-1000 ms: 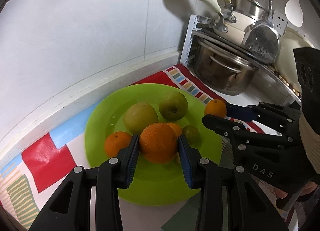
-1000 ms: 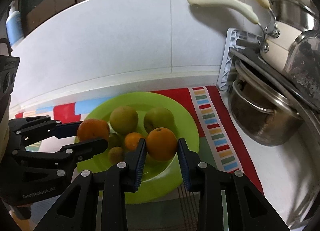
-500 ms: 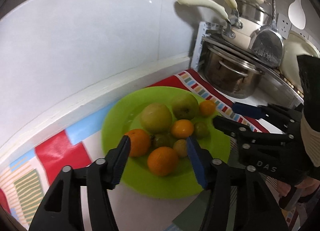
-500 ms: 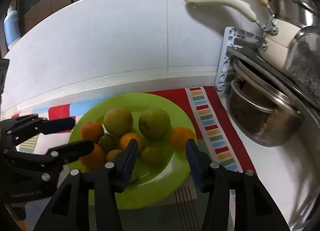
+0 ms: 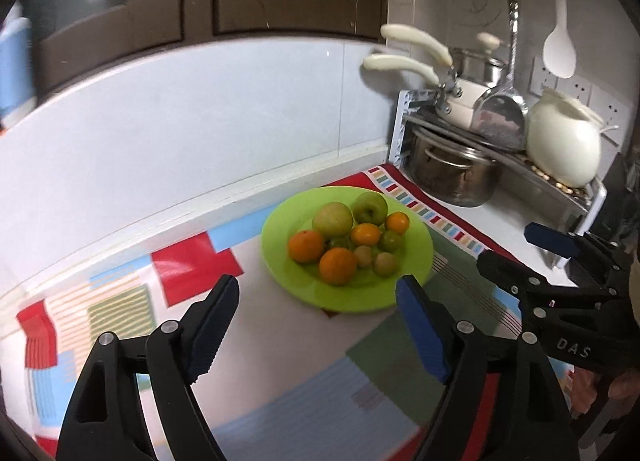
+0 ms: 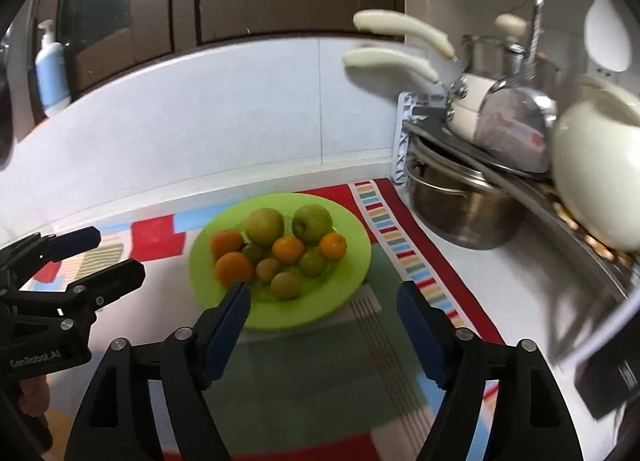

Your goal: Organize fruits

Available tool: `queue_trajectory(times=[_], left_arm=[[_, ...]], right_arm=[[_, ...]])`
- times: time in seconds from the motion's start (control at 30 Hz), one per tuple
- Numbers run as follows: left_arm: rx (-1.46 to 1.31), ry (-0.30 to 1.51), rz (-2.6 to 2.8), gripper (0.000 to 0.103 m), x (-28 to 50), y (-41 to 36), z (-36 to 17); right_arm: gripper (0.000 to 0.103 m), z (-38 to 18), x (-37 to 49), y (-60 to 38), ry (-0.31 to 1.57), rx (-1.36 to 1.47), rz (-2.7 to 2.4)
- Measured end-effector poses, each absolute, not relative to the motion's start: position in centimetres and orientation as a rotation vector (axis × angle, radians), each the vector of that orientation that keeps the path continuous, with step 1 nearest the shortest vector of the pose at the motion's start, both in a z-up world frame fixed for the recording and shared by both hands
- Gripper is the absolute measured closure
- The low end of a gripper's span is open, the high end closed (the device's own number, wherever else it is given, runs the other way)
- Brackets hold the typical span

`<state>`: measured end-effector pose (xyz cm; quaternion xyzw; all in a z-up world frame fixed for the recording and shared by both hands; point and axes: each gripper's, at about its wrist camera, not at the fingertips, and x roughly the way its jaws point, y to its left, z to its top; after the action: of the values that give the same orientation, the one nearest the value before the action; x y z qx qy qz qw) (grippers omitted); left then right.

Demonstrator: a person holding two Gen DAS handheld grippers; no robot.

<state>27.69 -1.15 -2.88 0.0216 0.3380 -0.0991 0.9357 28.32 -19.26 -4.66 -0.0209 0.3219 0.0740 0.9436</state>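
A lime green plate (image 5: 416,261) (image 6: 352,261) sits on a colourful mat and holds several fruits: oranges (image 5: 338,266) (image 6: 234,267), two large green apples (image 5: 333,219) (image 6: 265,227) and small green fruits (image 6: 285,285). My left gripper (image 5: 318,301) is open and empty, pulled back in front of the plate; it also shows in the right wrist view (image 6: 104,257). My right gripper (image 6: 324,305) is open and empty, in front of the plate; it also shows in the left wrist view (image 5: 516,249).
The colourful patchwork mat (image 5: 192,277) covers the counter. A dish rack (image 5: 560,189) at the right holds a steel pot (image 5: 452,177), pans with cream handles (image 5: 400,63), a ladle and a white pot (image 5: 564,145). A white tiled wall stands behind. A soap bottle (image 6: 50,73) stands at far left.
Both grippers let go of their oranges onto the plate, opened wide and drew back and up from the plate.
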Motion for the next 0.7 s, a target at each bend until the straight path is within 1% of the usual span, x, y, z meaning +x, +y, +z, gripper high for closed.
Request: queue_trajectory(times=[0.13, 0.27, 0.57, 0.7], left_arm=[[0.041, 0.648, -0.197, 0.016, 24.3, -0.3, -1.4], [0.053, 0.607, -0.195, 0.008, 21.0, 0.2, -0.2], [0.105, 0.558, -0.225, 0.004, 14.4, 1.0, 1.1], [0.1, 0.55, -0.223, 0.004, 11.6, 0.8, 1.8]], right_arm=[[0.022, -3.5, 24.6, -18.6, 0.628, -0.034, 0.137], [0.021, -2.5, 20.6, -17.9, 0.602, -0.031, 0.116], [0.019, -0.6, 12.7, -17.5, 0.551, -0.013, 0.034], [0.019, 0.2, 9.7, -17.7, 0.536, -0.014, 0.023]])
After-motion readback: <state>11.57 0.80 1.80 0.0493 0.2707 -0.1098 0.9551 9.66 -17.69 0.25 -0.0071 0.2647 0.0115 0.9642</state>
